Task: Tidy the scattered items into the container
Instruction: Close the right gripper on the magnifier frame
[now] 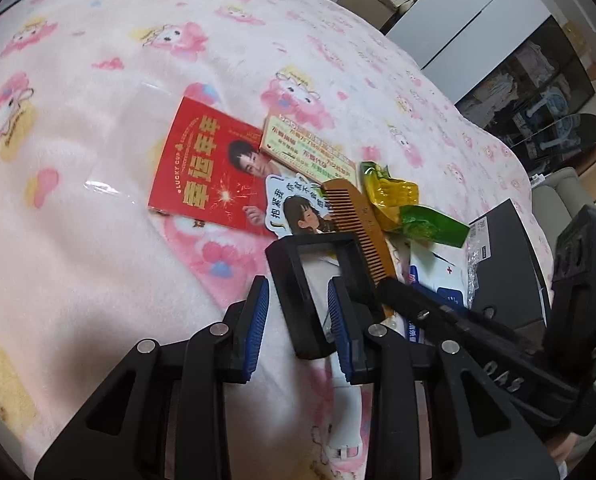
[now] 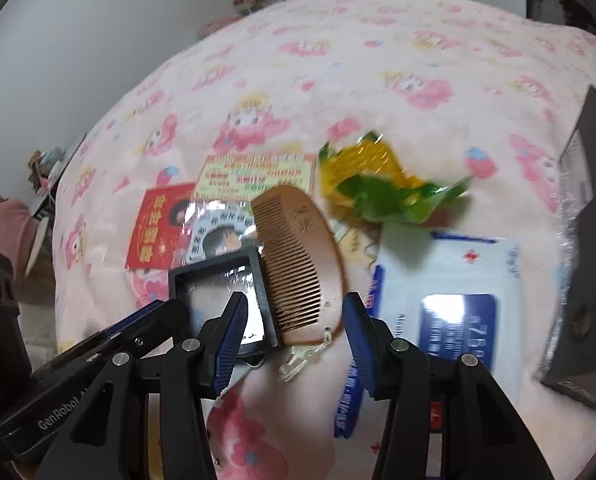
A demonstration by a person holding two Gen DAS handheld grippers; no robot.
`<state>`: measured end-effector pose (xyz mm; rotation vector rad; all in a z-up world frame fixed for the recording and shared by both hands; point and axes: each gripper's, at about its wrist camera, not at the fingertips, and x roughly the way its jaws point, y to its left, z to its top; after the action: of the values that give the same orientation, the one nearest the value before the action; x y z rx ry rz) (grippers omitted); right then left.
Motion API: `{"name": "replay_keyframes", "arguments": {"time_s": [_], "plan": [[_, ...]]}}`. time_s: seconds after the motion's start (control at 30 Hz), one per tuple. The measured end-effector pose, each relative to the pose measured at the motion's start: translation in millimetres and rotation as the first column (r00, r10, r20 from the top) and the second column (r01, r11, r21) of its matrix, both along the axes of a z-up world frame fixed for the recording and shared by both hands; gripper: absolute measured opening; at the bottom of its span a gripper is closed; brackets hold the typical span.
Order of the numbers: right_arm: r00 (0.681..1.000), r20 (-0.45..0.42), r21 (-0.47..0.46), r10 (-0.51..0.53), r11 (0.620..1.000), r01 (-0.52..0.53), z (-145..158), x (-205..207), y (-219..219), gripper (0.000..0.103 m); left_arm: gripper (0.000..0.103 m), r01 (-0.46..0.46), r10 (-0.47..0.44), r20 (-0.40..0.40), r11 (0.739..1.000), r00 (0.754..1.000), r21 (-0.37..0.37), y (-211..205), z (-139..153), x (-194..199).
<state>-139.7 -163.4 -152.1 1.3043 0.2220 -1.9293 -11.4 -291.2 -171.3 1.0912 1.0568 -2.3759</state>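
Note:
A pile lies on the pink blanket: a red card [image 1: 202, 168] [image 2: 158, 226], a green-bordered flyer [image 1: 309, 148] [image 2: 258, 174], a girl sticker [image 1: 298, 206], a wooden comb [image 1: 357, 232] [image 2: 298, 256], a yellow-green wrapper [image 1: 401, 204] [image 2: 381, 180], a white-blue wipes pack [image 1: 437, 280] [image 2: 449, 292] and a black-framed clear box [image 1: 317, 292] [image 2: 222, 292]. My left gripper [image 1: 298, 312] is open, its jaws on either side of the black-framed box. My right gripper [image 2: 294, 320] is open, its jaws on either side of the comb's near end.
A dark grey box [image 1: 505, 272] [image 2: 589, 240] sits on the blanket at the right, beside the wipes. The blanket [image 1: 98, 240] stretches wide to the left and far side. Cabinets and shelves [image 1: 517, 80] stand beyond the bed's right edge.

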Motion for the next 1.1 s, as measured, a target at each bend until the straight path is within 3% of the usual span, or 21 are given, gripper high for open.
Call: {"name": "replay_keyframes", "arguments": {"time_s": [0.1, 0.17, 0.27, 0.57, 0.8, 1.0, 1.1], "plan": [[0.999, 0.043, 0.002, 0.014, 1.0, -0.014, -11.4, 1.2, -5.2, 0.042, 0.029, 0.011, -0.01, 0.029, 1.0, 1.0, -0.019, 2.5, -3.1, -5.0], [0.998, 0.058, -0.009, 0.025, 1.0, -0.024, -14.3, 4.1, -6.5, 0.03, 0.024, 0.012, -0.011, 0.04, 1.0, 0.999, -0.026, 3.7, -3.9, -5.6], [0.995, 0.096, -0.036, 0.032, 0.999, -0.029, -12.3, 9.9, -3.8, 0.023, 0.018, 0.03, -0.03, 0.02, 0.999, 0.999, -0.011, 5.5, -2.6, -2.9], [0.997, 0.077, -0.053, 0.03, 0.998, -0.026, 16.1, 38.4, 24.3, 0.022, 0.018, 0.101, -0.101, 0.008, 0.995, 0.995, -0.006, 30.3, 6.0, 7.9], [0.995, 0.104, -0.024, -0.005, 1.0, 0.007, 9.6, 45.6, 46.2, 0.022, 0.018, 0.102, -0.101, -0.018, 0.994, 0.995, 0.045, 33.2, 2.4, 12.7], [0.994, 0.104, -0.026, -0.041, 0.999, 0.044, 6.7, 35.4, 47.4, 0.023, 0.024, 0.09, -0.087, -0.037, 0.991, 0.996, 0.101, 26.1, -4.1, 11.7], [0.992, 0.124, -0.018, -0.036, 0.999, 0.038, -2.8, 29.9, 41.2, 0.024, 0.028, 0.103, -0.102, -0.023, 0.99, 0.995, 0.093, 28.1, -6.5, 4.2]]}}
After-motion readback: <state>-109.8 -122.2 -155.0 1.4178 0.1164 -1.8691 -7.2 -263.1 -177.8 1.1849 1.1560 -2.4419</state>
